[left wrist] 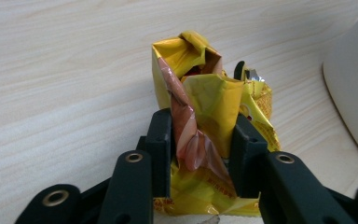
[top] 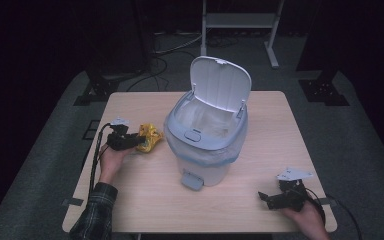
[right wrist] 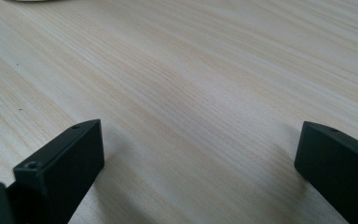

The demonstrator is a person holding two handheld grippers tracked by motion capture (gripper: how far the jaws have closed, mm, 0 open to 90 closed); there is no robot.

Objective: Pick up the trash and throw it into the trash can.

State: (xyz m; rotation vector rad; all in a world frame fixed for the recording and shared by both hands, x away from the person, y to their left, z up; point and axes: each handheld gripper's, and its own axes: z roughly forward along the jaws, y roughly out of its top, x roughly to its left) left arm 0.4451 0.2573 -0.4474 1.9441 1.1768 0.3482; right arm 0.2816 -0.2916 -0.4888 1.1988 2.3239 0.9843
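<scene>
Nearest my lens, my left gripper (left wrist: 200, 154) has its two black fingers (left wrist: 161, 149) pressed in on a crumpled yellow wrapper (left wrist: 209, 98), pinched between them with its creased top standing up past the tips. From the high view the wrapper (top: 149, 137) sits at the left side of the bench (top: 280, 130), just beside the white bin (top: 205, 145); whether it rests on the wood or hangs a little above it I can't quite tell. The bin's lid (top: 220, 82) stands open and a clear liner (top: 207, 122) is folded over its rim. My right gripper (top: 272, 197) sits low at the bench's near right corner, well apart from the bin, fingers (right wrist: 60, 163) spread wide over bare wood with nothing between them
</scene>
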